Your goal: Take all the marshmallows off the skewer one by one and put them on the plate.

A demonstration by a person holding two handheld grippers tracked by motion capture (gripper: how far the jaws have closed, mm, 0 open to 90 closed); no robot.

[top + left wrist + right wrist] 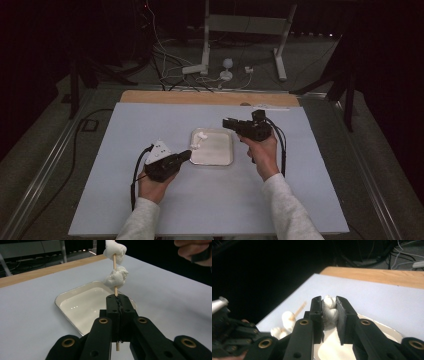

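My left gripper (117,298) is shut on the lower end of a wooden skewer (114,261) that stands upright with two white marshmallows (116,277) threaded on it. In the high view this gripper (189,155) sits at the left edge of the white tray (217,150), with the skewered marshmallows (200,137) over the tray's left side. My right gripper (329,302) is shut on another white marshmallow (329,313), squeezed between its pads. It hovers above the tray's far right corner (226,122), to the right of the skewer (299,308).
The tray (58,302) lies mid-table on a pale blue sheet (125,150), and nothing lies in it. A wooden strip (200,97) runs along the table's far edge. Cables and a white stand (205,65) are on the floor beyond.
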